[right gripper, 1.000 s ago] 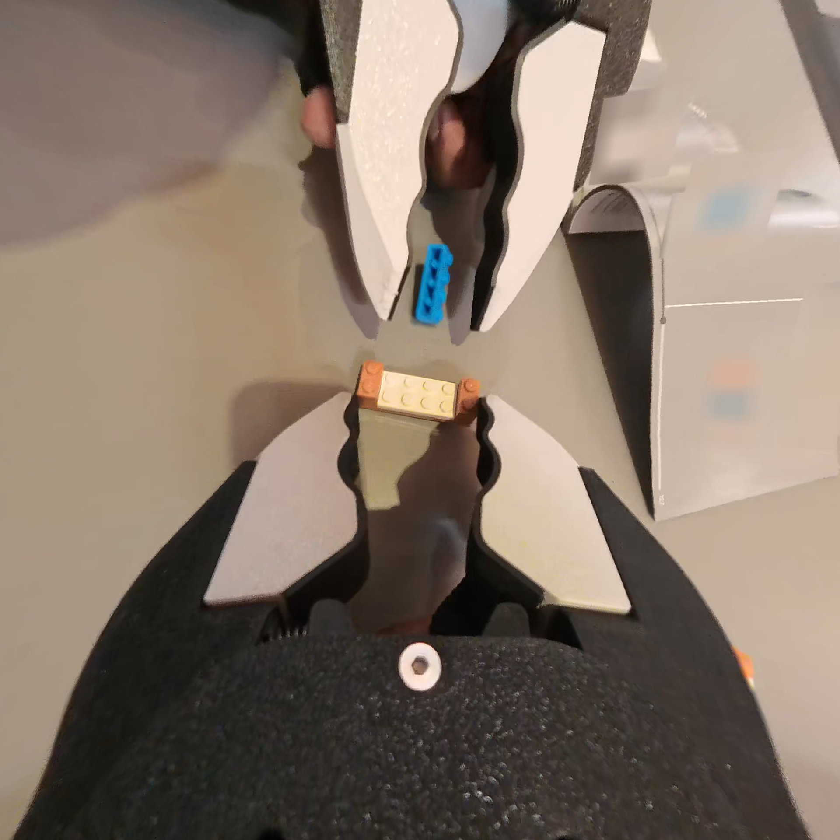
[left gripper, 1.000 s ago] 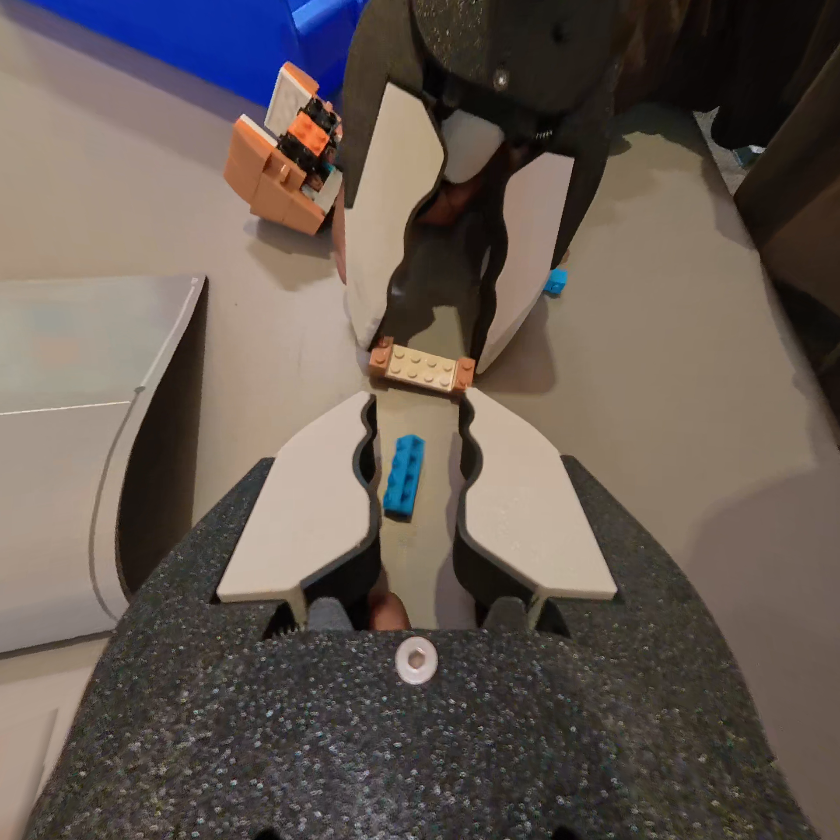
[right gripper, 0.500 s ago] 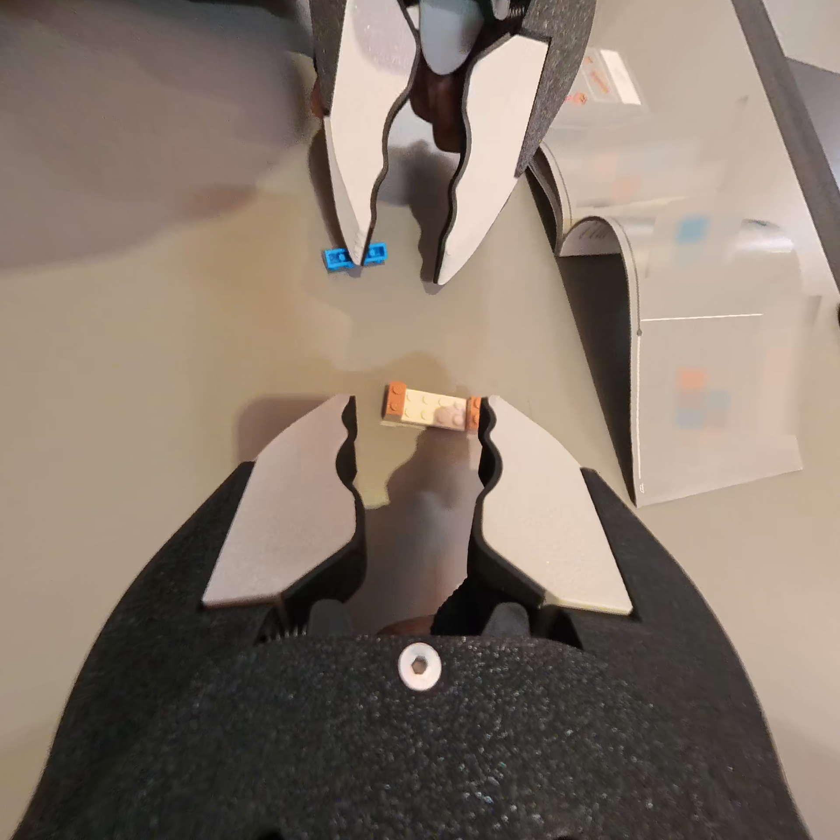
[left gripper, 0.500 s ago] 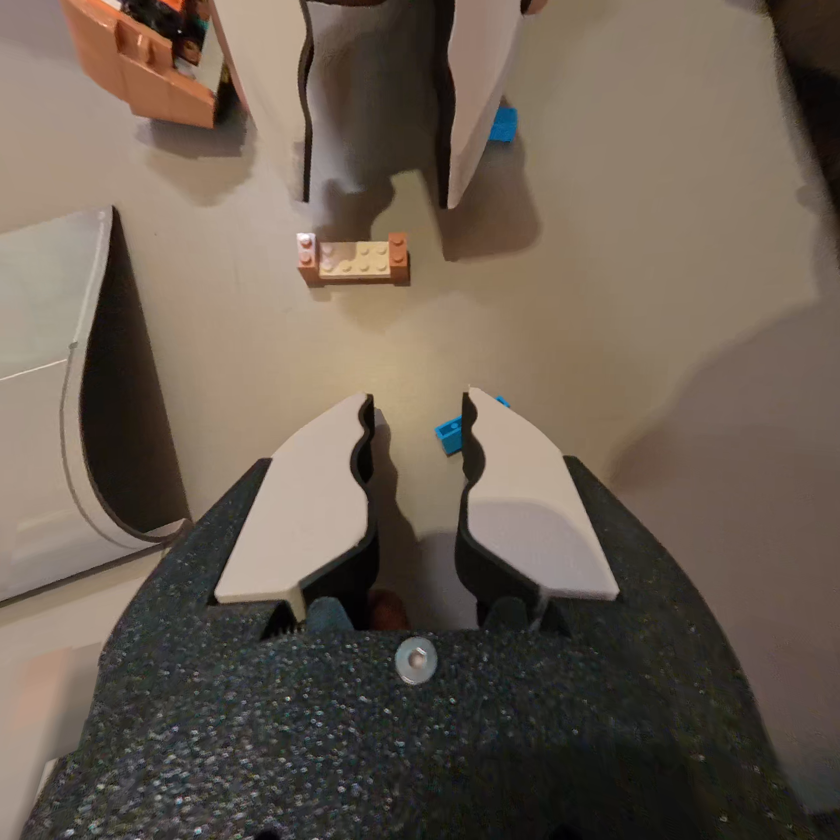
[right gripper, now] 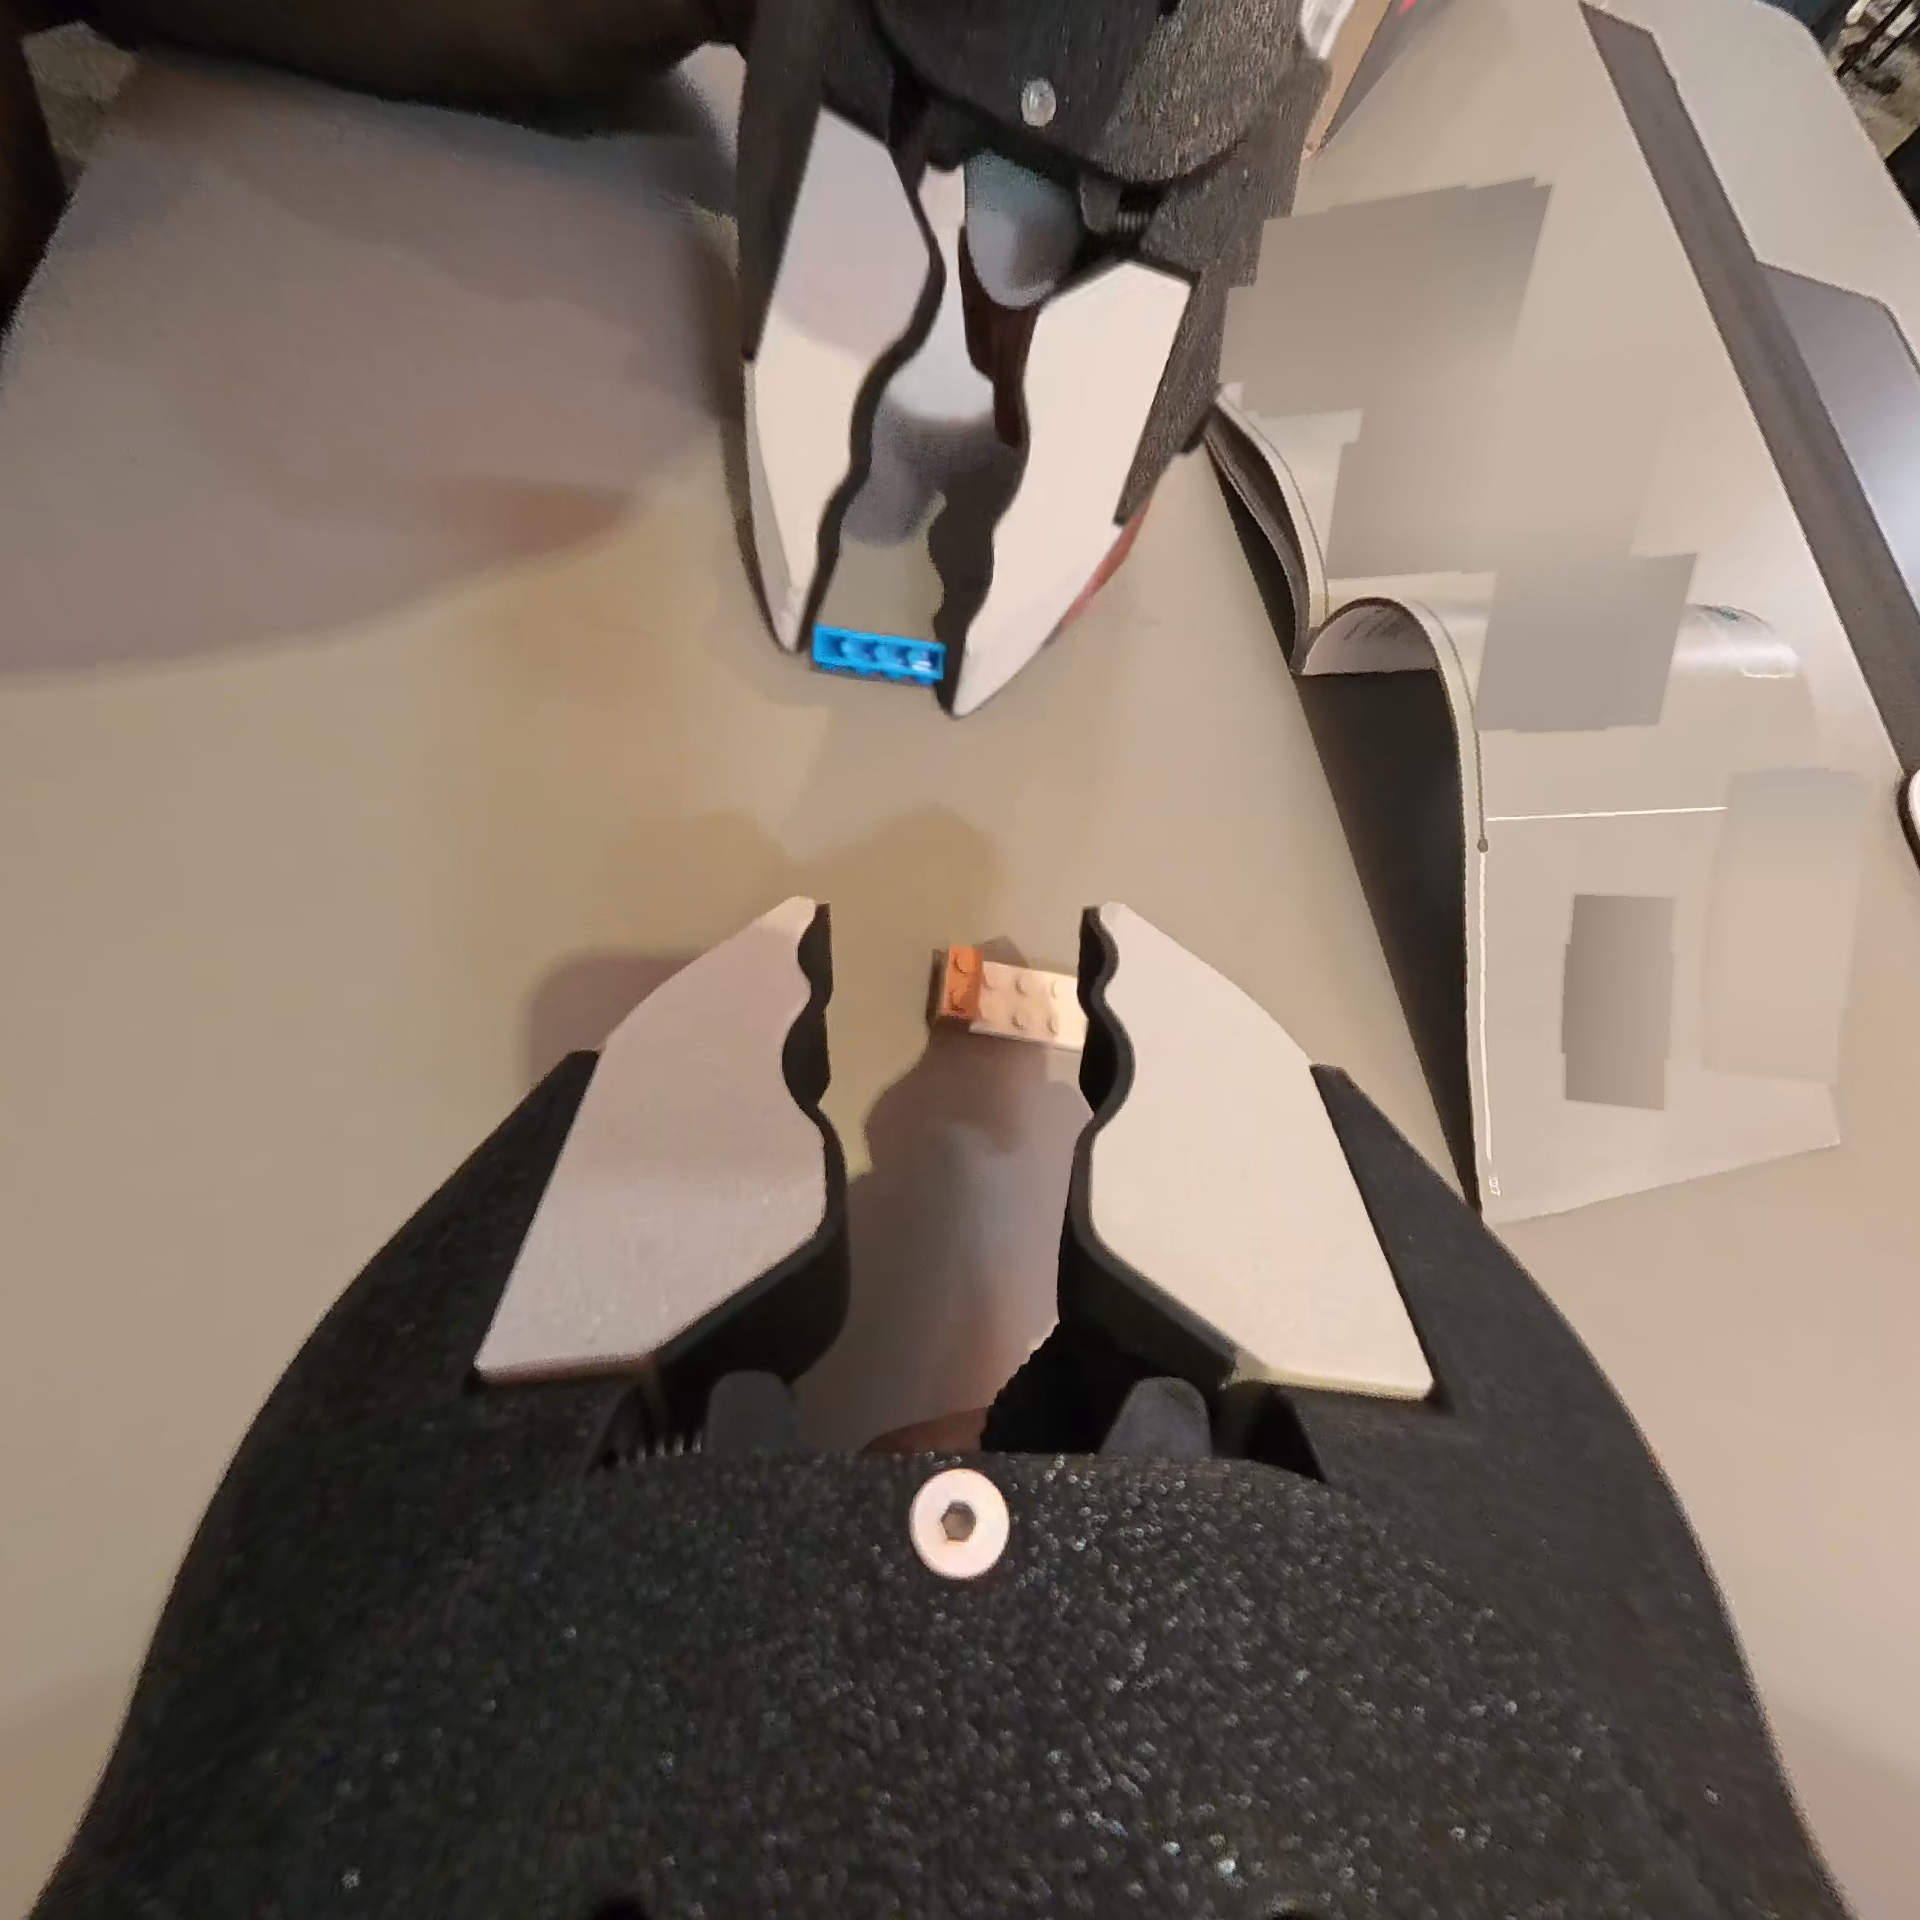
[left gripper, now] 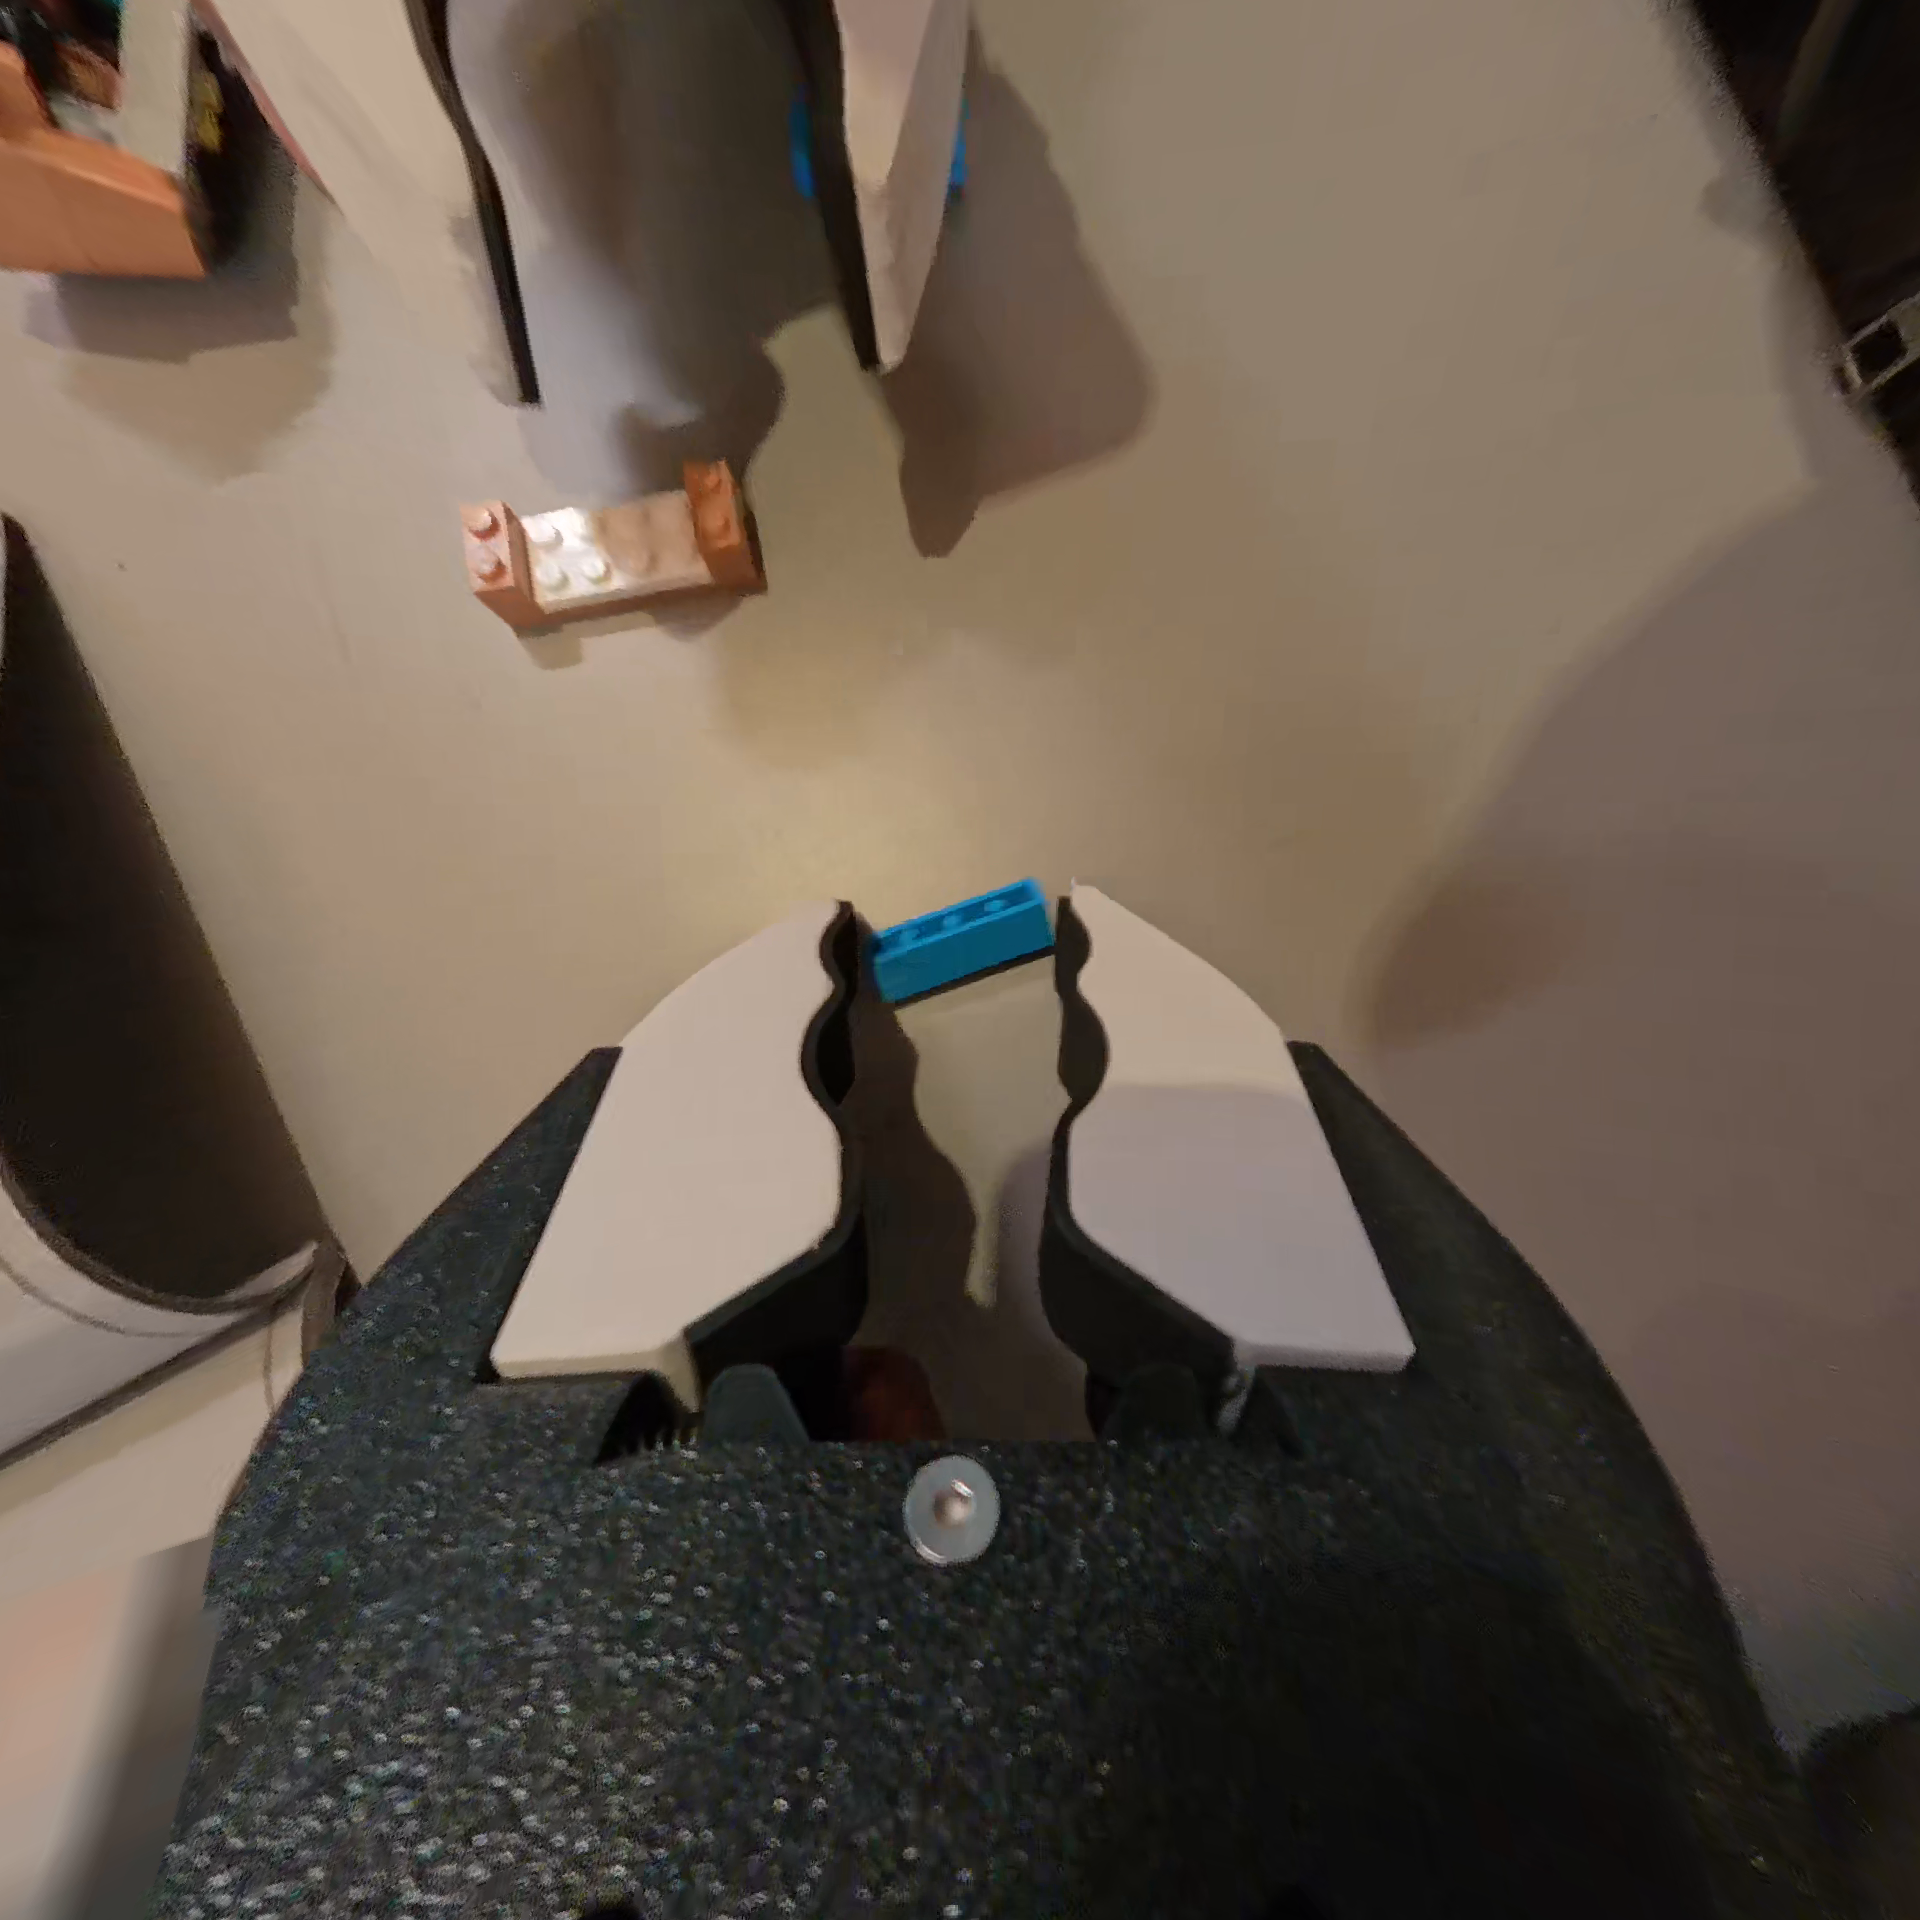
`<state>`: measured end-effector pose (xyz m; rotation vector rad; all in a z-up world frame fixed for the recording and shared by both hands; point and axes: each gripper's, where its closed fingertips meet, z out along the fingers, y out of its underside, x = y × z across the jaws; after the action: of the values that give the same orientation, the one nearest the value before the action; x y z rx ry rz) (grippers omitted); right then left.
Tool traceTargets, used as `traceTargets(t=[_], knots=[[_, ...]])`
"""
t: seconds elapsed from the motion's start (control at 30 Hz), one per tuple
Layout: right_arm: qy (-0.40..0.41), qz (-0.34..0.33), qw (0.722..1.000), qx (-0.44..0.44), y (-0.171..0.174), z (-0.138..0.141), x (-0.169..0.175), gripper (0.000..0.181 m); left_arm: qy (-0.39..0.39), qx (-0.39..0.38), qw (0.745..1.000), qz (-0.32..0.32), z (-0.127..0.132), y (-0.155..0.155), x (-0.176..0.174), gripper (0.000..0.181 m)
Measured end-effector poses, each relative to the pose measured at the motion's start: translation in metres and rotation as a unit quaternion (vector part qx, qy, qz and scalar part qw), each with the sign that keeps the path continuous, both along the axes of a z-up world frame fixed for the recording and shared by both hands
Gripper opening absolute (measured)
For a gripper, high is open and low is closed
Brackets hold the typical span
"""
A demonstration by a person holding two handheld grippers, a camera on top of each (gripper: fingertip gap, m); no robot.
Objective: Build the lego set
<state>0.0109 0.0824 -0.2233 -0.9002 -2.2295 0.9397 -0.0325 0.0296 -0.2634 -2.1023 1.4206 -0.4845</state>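
Note:
A blue four-stud brick (left gripper: 961, 951) lies crosswise on the beige table between the tips of my left gripper (left gripper: 956, 914). The jaws stand open on either side of it. The right wrist view shows the same brick (right gripper: 878, 657) between the left gripper's (right gripper: 878, 677) tips. A tan plate with brown end pieces (right gripper: 1013, 1003) lies on the table between the tips of my open right gripper (right gripper: 956, 914), close to its right finger. In the left wrist view that tan piece (left gripper: 613, 551) lies just below the right gripper (left gripper: 707, 379).
An open instruction booklet (right gripper: 1558, 935) lies right of the right gripper; its curled page (left gripper: 94, 935) shows at the left edge. A partly built orange model (left gripper: 94, 208) sits at the far left. Another blue piece (left gripper: 800, 156) lies behind the right gripper's finger. There is about 9 cm between the tips of the two grippers.
Both grippers have drawn back from the tan piece, which now lies loose on the table. The blue brick has turned from lengthwise to crosswise and now sits between the left fingertips.

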Motion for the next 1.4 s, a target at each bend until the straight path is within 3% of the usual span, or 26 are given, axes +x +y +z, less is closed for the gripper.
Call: traceTargets(t=[0.17, 0.27, 0.33, 0.4, 0.47, 0.63, 0.7, 0.73, 0.93, 1.13, 1.27, 1.4], knots=[[0.042, 0.002, 0.999, 0.026, -0.004, 0.006, -0.006, 0.043, -0.019, 0.001, 0.999, 0.028, 0.004, 0.013, 0.005, 0.035], [0.092, 0.010, 0.994, 0.062, -0.008, 0.012, -0.011, 0.042, -0.128, 0.001, 0.987, 0.094, 0.029, 0.035, 0.014, 0.035], [0.139, 0.000, 0.985, 0.098, -0.005, 0.020, -0.017, 0.039, -0.231, -0.004, 0.960, 0.160, 0.053, 0.055, 0.015, 0.035], [0.189, -0.029, 0.973, 0.129, 0.003, 0.031, -0.025, 0.038, -0.353, -0.030, 0.909, 0.219, 0.078, 0.071, 0.011, 0.035], [0.236, -0.076, 0.958, 0.142, 0.012, 0.047, -0.033, 0.037, -0.467, -0.051, 0.840, 0.270, 0.097, 0.086, 0.002, 0.034], [0.311, -0.194, 0.922, 0.127, 0.030, 0.082, -0.041, 0.033, -0.710, -0.043, 0.625, 0.323, 0.129, 0.096, -0.021, 0.034], [0.318, -0.211, 0.916, 0.121, 0.027, 0.087, -0.045, 0.030, -0.746, -0.036, 0.576, 0.331, 0.127, 0.093, -0.020, 0.034], [0.323, -0.218, 0.912, 0.126, 0.026, 0.089, -0.047, 0.030, -0.752, -0.032, 0.569, 0.331, 0.126, 0.092, -0.016, 0.034], [0.337, -0.226, 0.903, 0.139, 0.021, 0.092, -0.052, 0.022, -0.746, 0.041, 0.591, 0.303, 0.141, 0.082, -0.007, 0.035], [0.360, -0.203, 0.900, 0.138, 0.019, 0.099, -0.050, 0.010, -0.728, 0.064, 0.619, 0.289, 0.145, 0.079, 0.001, 0.035], [0.374, -0.141, 0.904, 0.151, 0.017, 0.100, -0.044, 0.010, -0.678, 0.065, 0.682, 0.265, 0.145, 0.078, 0.009, 0.035], [0.365, -0.005, 0.911, 0.191, 0.003, 0.090, -0.035, 0.010, -0.606, 0.037, 0.763, 0.219, 0.139, 0.072, 0.017, 0.037]])
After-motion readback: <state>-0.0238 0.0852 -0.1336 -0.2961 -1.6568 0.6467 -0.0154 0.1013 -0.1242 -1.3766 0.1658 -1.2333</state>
